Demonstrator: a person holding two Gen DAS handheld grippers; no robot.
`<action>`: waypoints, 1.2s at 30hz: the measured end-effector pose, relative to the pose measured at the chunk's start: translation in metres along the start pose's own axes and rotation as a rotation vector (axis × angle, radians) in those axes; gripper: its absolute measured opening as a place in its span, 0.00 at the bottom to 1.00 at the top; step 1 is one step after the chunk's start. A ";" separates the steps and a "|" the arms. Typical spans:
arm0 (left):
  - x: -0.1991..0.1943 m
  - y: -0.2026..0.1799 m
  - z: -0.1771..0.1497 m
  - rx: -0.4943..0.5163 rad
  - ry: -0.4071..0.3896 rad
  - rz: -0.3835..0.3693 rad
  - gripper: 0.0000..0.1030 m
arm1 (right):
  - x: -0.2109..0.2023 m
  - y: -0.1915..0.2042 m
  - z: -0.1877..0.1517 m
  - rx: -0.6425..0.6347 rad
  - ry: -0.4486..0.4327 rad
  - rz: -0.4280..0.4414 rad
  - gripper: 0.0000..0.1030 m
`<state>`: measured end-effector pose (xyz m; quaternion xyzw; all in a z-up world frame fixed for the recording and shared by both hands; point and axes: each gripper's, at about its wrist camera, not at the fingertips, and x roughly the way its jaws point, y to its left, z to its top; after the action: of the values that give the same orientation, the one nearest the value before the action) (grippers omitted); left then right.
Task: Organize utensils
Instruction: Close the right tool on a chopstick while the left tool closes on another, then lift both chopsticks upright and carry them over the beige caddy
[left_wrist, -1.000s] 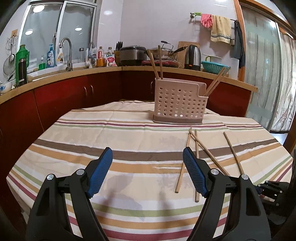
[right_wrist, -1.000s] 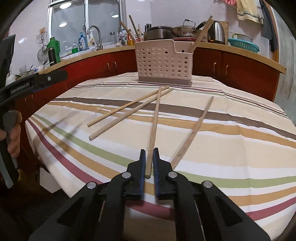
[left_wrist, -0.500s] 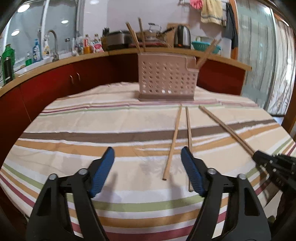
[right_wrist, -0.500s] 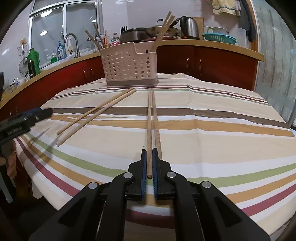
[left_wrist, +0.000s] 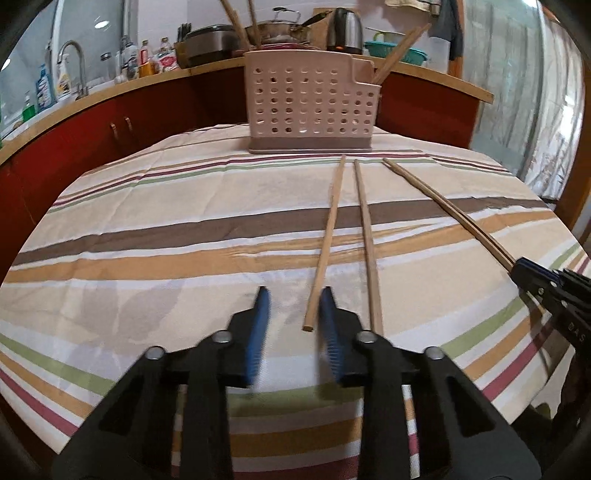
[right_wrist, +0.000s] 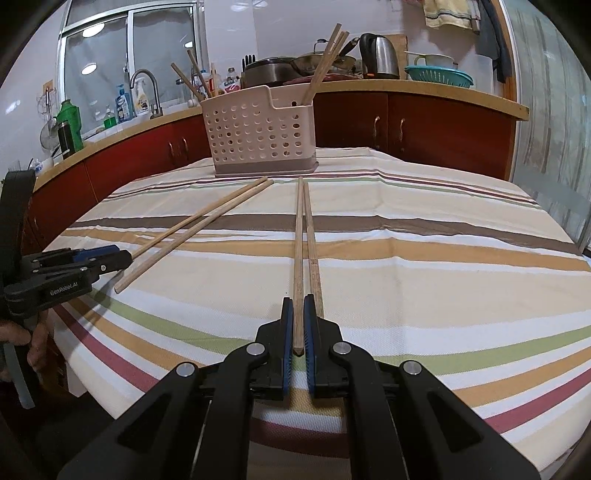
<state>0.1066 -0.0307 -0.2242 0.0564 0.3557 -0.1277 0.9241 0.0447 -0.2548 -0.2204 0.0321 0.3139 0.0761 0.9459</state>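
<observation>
A pink perforated utensil basket (left_wrist: 312, 107) (right_wrist: 260, 134) stands at the far side of the striped table and holds several chopsticks. Two chopsticks (left_wrist: 325, 240) lie ahead of my left gripper (left_wrist: 295, 295). Its jaws are partly open and blurred, with the near end of the left chopstick between them, not clamped. My right gripper (right_wrist: 298, 306) is shut on one chopstick (right_wrist: 298, 258), with a second chopstick (right_wrist: 312, 251) lying beside it on the cloth. The right gripper also shows at the right edge of the left wrist view (left_wrist: 546, 284).
The striped tablecloth (right_wrist: 424, 258) covers a round table with its edge close below both grippers. A red-cabinet counter (right_wrist: 424, 122) with a sink, bottles, a kettle and pots runs behind. The person's hand (right_wrist: 33, 339) holds the left gripper at the table's left edge.
My left gripper has moved forward to the left chopstick's near end and its jaws have narrowed around it. My right gripper stays shut on its chopstick, now pointing straight at the basket.
</observation>
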 end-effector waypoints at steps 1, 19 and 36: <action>-0.001 -0.001 0.000 0.004 -0.002 -0.006 0.17 | 0.000 -0.001 0.000 0.005 0.000 0.003 0.06; -0.052 0.003 0.012 0.043 -0.152 0.023 0.06 | -0.021 0.014 0.013 -0.035 -0.048 0.022 0.06; -0.136 0.012 0.047 0.020 -0.374 0.043 0.06 | -0.086 0.023 0.063 -0.044 -0.240 0.045 0.06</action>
<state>0.0429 -0.0020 -0.0981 0.0484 0.1751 -0.1195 0.9761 0.0120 -0.2470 -0.1167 0.0270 0.1958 0.0997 0.9752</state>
